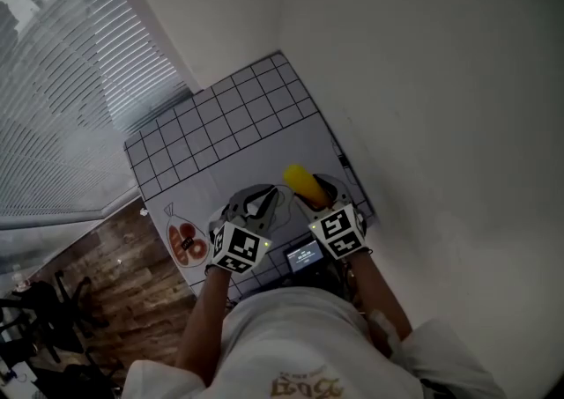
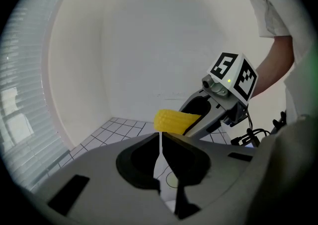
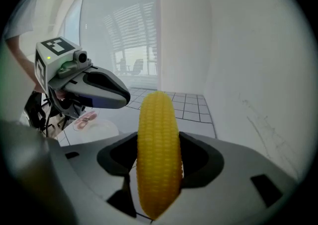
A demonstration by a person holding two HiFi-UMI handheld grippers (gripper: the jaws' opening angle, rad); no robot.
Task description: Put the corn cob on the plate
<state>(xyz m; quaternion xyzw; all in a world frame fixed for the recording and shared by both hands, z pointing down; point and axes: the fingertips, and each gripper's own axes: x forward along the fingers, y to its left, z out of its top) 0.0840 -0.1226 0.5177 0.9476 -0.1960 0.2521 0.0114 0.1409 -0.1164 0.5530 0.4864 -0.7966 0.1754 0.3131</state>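
Gripping the corn cob [image 3: 158,154] across its middle, the right gripper [image 3: 158,144] has its two jaws spread just as wide as the cob is thick, one pressed against each side. The cob is bright yellow, with neat rows of kernels running along its length. It is gently curved and rounded at both ends. In the right gripper view it runs straight out between the jaws, so its far end reaches well past the jaw tips and its near end points back towards the camera.

In the head view the cob [image 1: 302,181] sticks forward out of the right gripper [image 1: 310,197], held in the air above the desk [image 1: 220,124], which is covered by a white mat ruled in dark squares. The left gripper [image 1: 256,203] hovers just beside the right one, at about the same height.

The left gripper view shows the left gripper [image 2: 160,142] with its jaws brought together, only a hairline slit between them and nothing caught there. Beyond its jaw tips the cob [image 2: 174,120] shows as a yellow stub projecting from the right gripper [image 2: 191,124].

A printed picture of a bag with red contents [image 1: 185,240] lies on the mat to the left of the left gripper, near the desk's edge.
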